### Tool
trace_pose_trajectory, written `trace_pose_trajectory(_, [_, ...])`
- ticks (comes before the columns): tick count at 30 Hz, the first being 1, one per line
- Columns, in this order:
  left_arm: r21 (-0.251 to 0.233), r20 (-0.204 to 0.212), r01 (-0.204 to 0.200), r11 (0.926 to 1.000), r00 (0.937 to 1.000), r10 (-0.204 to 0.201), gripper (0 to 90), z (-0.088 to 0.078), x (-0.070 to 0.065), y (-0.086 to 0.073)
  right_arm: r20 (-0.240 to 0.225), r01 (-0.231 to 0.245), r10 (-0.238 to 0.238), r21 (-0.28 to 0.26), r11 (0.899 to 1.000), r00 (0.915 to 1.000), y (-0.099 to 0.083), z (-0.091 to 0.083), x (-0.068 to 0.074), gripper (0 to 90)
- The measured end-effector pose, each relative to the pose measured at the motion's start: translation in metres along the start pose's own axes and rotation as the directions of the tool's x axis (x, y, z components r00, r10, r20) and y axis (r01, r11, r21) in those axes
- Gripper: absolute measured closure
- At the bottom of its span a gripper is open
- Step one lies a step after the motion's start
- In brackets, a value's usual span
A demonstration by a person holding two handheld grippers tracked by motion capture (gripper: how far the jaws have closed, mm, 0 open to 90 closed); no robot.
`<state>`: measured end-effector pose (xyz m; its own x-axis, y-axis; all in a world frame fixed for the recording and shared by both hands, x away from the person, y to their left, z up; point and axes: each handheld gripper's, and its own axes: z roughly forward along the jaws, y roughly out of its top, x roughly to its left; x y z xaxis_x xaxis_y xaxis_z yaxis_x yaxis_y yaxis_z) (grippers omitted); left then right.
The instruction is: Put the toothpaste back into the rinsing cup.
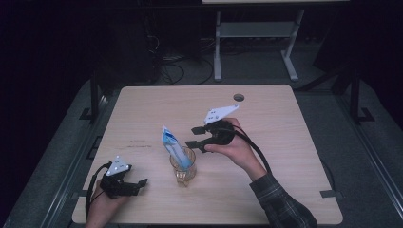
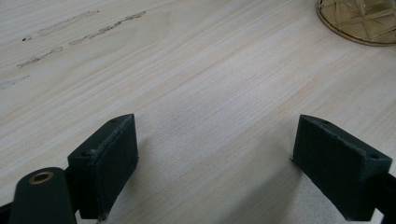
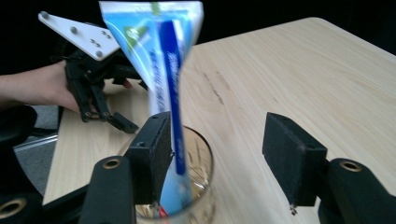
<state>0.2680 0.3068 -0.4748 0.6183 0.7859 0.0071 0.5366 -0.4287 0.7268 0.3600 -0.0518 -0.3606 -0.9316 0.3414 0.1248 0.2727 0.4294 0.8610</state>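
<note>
1. My right gripper (image 1: 196, 137) hovers just beside the glass (image 1: 183, 167), jaws apart and clamping nothing
2. The blue-and-white packet (image 1: 174, 148) stands tilted in the glass
3. My left gripper (image 1: 138, 183) rests wide open on the table (image 1: 285, 142)

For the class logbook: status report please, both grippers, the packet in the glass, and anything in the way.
Right gripper open, beside the glass, holding nothing. Left gripper open, low over the table. Blue-and-white packet stands tilted in the glass. Nothing in the way.
</note>
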Motion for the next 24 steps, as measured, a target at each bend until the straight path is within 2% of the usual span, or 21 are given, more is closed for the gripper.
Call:
trace_pose_trajectory(7, [0.0,0.0,0.0,1.0,1.0,0.0,13.1,0.0,0.0,0.0,0.068,-0.026,0.027,-0.003,1.0,0.9973,-0.013,-0.016,-0.009,36.6])
trace_pose_trajectory(12, [0.0,0.0,0.0,1.0,1.0,0.0,13.1,0.0,0.0,0.0,0.152,-0.029,0.024,0.029,0.999,0.988,-0.02,-0.027,-0.012,33.6])
trace_pose_trajectory(21, [0.001,-0.002,0.0,1.0,1.0,0.0,13.1,0.0,0.0,0.0,0.227,-0.071,0.066,0.016,0.997,0.9718,-0.041,-0.048,-0.019,31.6])
trace_pose_trajectory(24, [0.001,-0.002,0.0,1.0,1.0,0.0,13.1,0.0,0.0,0.0,0.237,-0.089,0.085,0.005,0.996,0.9677,-0.049,-0.056,-0.021,31.7])
